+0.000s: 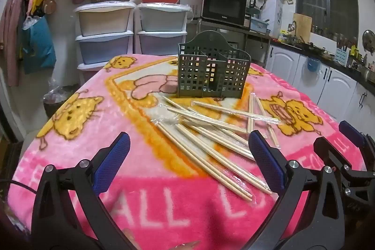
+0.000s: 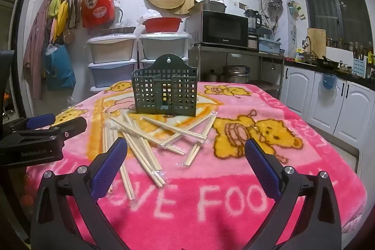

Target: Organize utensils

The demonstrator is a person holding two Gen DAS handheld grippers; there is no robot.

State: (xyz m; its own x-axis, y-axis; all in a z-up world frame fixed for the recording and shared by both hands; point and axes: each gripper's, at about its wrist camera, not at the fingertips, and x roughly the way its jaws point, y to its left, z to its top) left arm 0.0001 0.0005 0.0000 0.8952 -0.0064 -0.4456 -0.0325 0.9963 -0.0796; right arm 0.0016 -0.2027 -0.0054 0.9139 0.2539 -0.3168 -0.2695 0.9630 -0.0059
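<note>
Spread wide, the jaws of the left gripper [image 1: 188, 156] are seen with nothing clamped between them. Its blue pads [image 1: 112, 162] are held above the pink blanket [image 1: 77, 151], and no contact with any object is observed. In the left wrist view, the near ends of several chopsticks [image 1: 211, 132] are seen in the gap between the pads, but they lie on the blanket and are not gripped.

The right gripper [image 2: 185, 165] is likewise found fully open and empty. Its pads [image 2: 262, 170] are poised over the blanket, to the right of the pile. The nearest sticks are partly hidden behind its left pad in the right wrist view; whether that pad touches them cannot be told.

The chopsticks are scattered in a loose, crossed heap at mid-table, many in clear plastic sleeves. None has been placed in the holder [image 1: 212, 72], a dark green lattice caddy with compartments, which stands upright just behind the heap and appears empty.

The two grippers are held side by side at the near edge of the table: the right one [image 1: 342, 156] is seen at the right margin of the left wrist view, and the left one [image 2: 44, 130] at the left margin of the right wrist view.
</note>
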